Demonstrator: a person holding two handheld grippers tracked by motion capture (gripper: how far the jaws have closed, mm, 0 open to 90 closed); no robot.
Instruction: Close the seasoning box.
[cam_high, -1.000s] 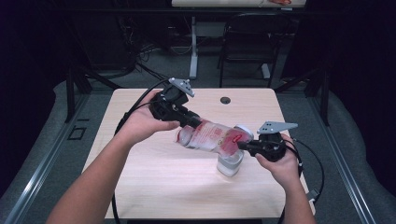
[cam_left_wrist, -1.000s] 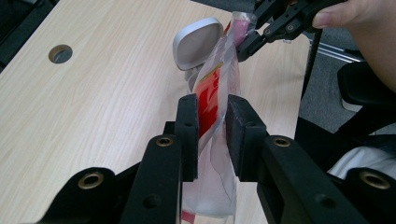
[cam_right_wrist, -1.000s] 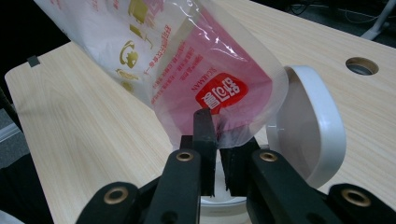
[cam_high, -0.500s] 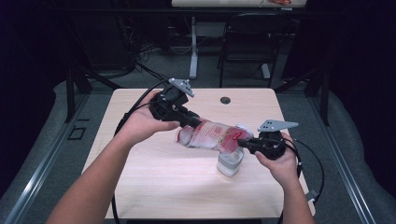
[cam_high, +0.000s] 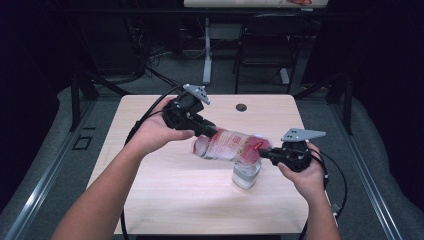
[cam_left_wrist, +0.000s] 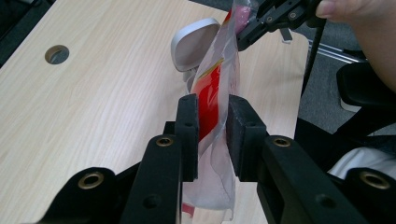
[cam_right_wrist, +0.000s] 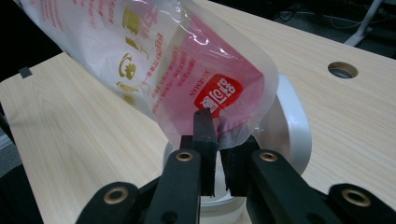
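Observation:
A clear plastic bag (cam_high: 227, 146) with red and gold print hangs stretched between both grippers above the wooden table (cam_high: 165, 200). My left gripper (cam_high: 204, 131) is shut on its upper left end; in the left gripper view the jaws pinch the red-printed film (cam_left_wrist: 209, 105). My right gripper (cam_high: 265, 152) is shut on the lower right end, where its jaws clamp the bag's edge (cam_right_wrist: 219, 100) in the right gripper view. Under that end a white open-lid container (cam_high: 247, 172) stands on the table, its lid (cam_left_wrist: 191, 42) tilted up and its rim (cam_right_wrist: 292, 126) behind the bag.
A round cable hole (cam_high: 241, 107) is set in the table near its far edge. Cables trail from both grippers off the table's sides. A chair and desk legs stand on the dark floor beyond the table.

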